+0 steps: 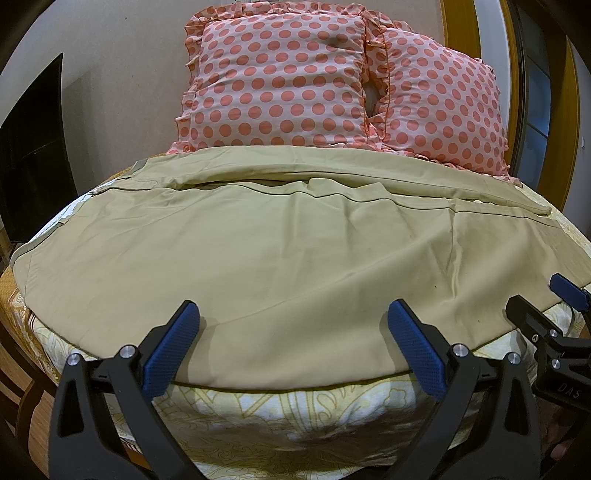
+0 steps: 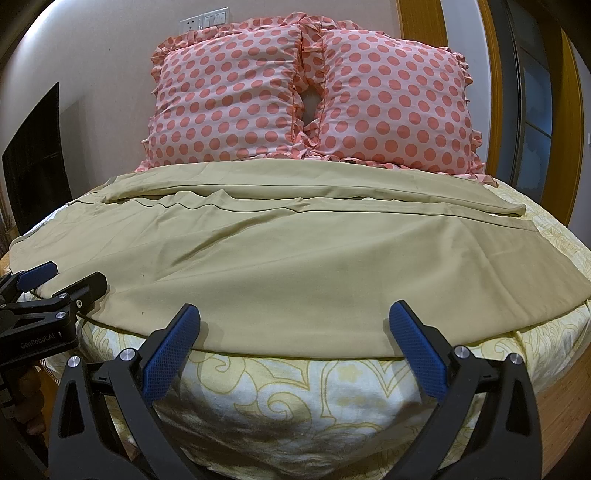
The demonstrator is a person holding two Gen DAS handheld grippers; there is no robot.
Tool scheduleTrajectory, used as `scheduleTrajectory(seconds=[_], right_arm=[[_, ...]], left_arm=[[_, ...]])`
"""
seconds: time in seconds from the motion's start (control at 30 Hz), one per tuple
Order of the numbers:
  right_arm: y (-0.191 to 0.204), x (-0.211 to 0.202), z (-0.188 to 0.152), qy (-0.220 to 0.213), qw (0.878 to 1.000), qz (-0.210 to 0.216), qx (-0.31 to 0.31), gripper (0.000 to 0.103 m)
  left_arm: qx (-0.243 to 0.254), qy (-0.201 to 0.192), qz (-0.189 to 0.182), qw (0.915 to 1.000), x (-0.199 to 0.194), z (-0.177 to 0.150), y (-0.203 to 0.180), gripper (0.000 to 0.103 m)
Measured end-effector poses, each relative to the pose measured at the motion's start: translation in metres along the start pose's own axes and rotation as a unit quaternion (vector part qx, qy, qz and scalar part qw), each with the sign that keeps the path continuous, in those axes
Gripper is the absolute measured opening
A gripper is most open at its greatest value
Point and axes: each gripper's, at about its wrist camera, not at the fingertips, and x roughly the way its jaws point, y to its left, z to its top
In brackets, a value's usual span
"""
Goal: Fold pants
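Khaki pants [image 1: 280, 251] lie spread flat across the bed, also seen in the right wrist view [image 2: 295, 258]; both legs run left to right, the far leg folded along a crease. My left gripper [image 1: 293, 314] is open, its blue pads just above the pants' near edge. My right gripper [image 2: 295, 314] is open at the same near edge, further right. The right gripper shows at the right edge of the left wrist view [image 1: 543, 299]. The left gripper shows at the left of the right wrist view [image 2: 62, 277]. Neither holds cloth.
Two pink polka-dot pillows [image 1: 280, 81] [image 2: 388, 96] lean against the wall behind the pants. A yellow-patterned bedsheet [image 2: 295, 387] covers the mattress and drops at the near edge. A dark screen [image 1: 33, 147] stands left; a wooden door frame [image 2: 417, 22] stands right.
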Motion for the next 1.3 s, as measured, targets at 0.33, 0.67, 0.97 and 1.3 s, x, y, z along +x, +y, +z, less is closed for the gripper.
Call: scheduleTrajectory(seconds=[0.33, 0.67, 0.97, 1.3], right_arm=[[0.0003, -0.0001, -0.0002, 0.000, 1.000, 0.000, 0.000, 0.102], [0.0002, -0.0002, -0.0002, -0.001, 1.000, 0.000, 0.000, 0.102], [-0.0002, -0.0008, -0.0002, -0.002, 1.000, 0.000, 0.000, 0.102], [-0.0004, 0.0000, -0.0029, -0.004, 1.000, 0.001, 0.000, 0.102]], left_arm=[[0.000, -0.001, 0.000, 1.0000, 0.0000, 0.0000, 0.0000, 0.101], [0.000, -0.001, 0.000, 1.0000, -0.0001, 0.0000, 0.0000, 0.101], [0.000, -0.002, 0.000, 1.0000, -0.0001, 0.0000, 0.0000, 0.101], [0.000, -0.002, 0.000, 1.0000, -0.0001, 0.0000, 0.0000, 0.101]])
